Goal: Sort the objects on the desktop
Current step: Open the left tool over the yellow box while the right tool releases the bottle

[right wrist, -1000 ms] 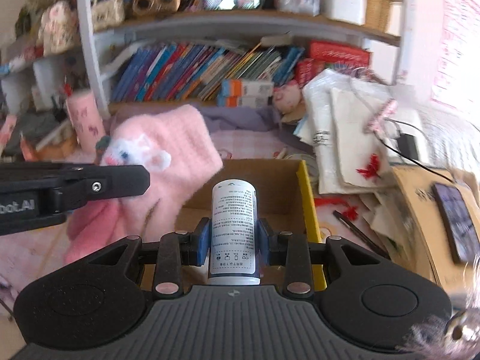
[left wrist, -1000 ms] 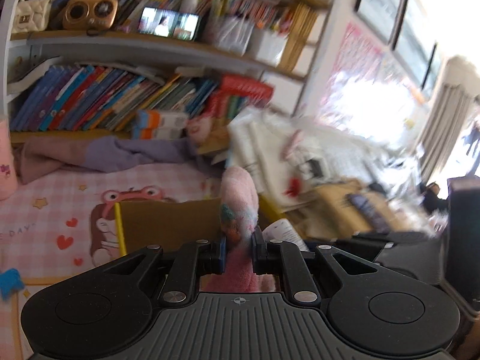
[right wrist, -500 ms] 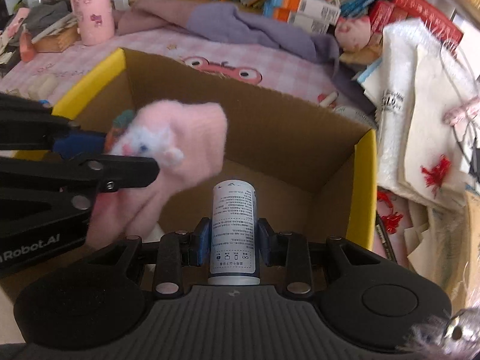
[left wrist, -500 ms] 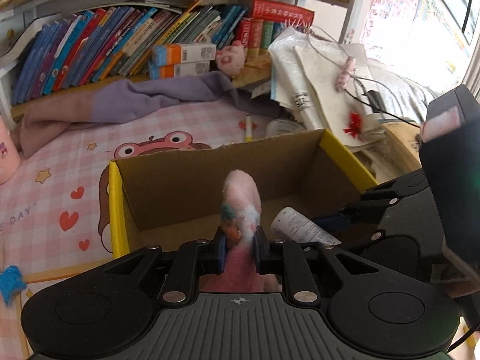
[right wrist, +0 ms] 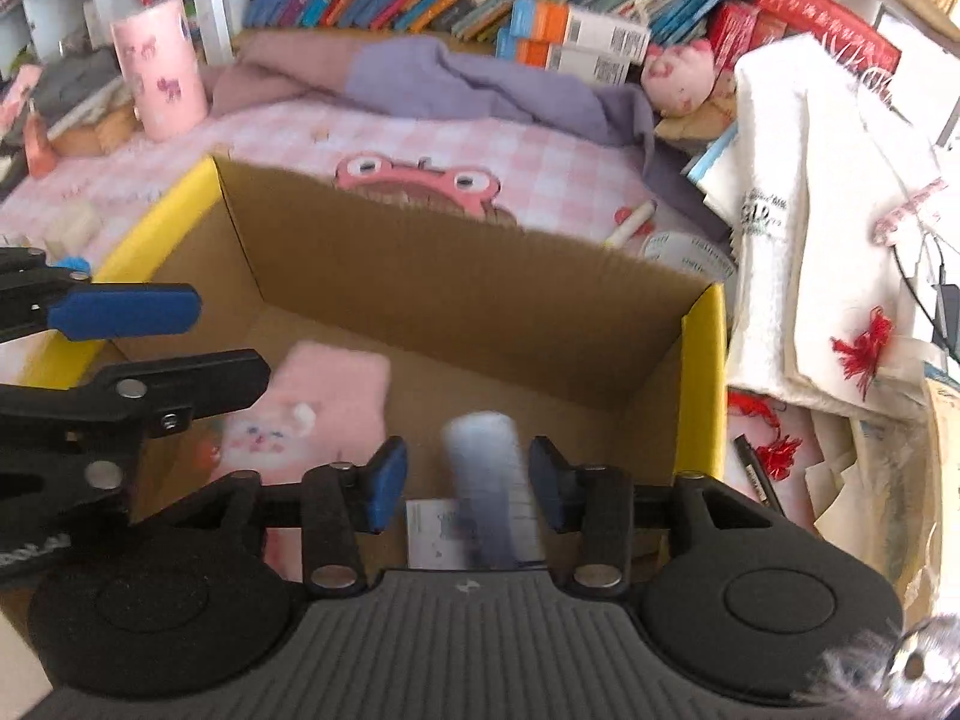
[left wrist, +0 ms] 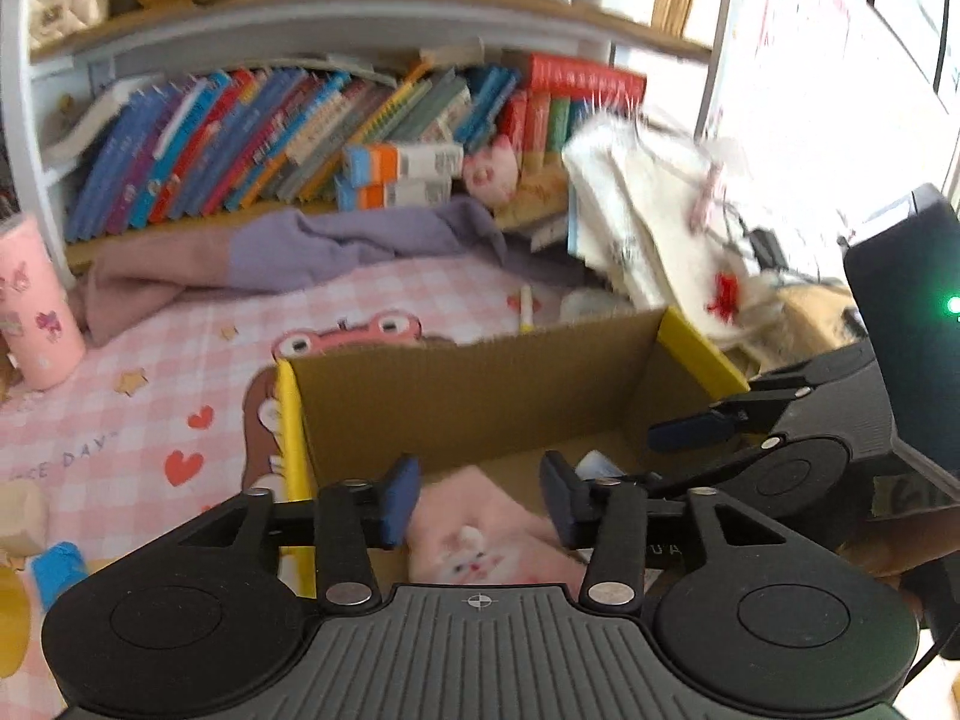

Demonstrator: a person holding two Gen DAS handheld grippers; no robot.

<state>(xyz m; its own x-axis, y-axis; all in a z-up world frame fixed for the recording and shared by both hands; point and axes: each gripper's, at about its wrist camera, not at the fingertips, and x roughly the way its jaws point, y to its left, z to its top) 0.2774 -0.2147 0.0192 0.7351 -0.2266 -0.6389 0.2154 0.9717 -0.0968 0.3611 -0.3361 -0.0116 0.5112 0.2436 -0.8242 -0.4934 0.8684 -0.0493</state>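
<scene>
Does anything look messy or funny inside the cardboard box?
A little. The white bottle is a blur between the right gripper's opening jaws, so it seems to be dropping into the cardboard box. The pink sock lies flat on the box floor.

The pink checked mat (left wrist: 150, 420) carries the letters "DAY", with blurred letters before them; all other print is illegible.
</scene>
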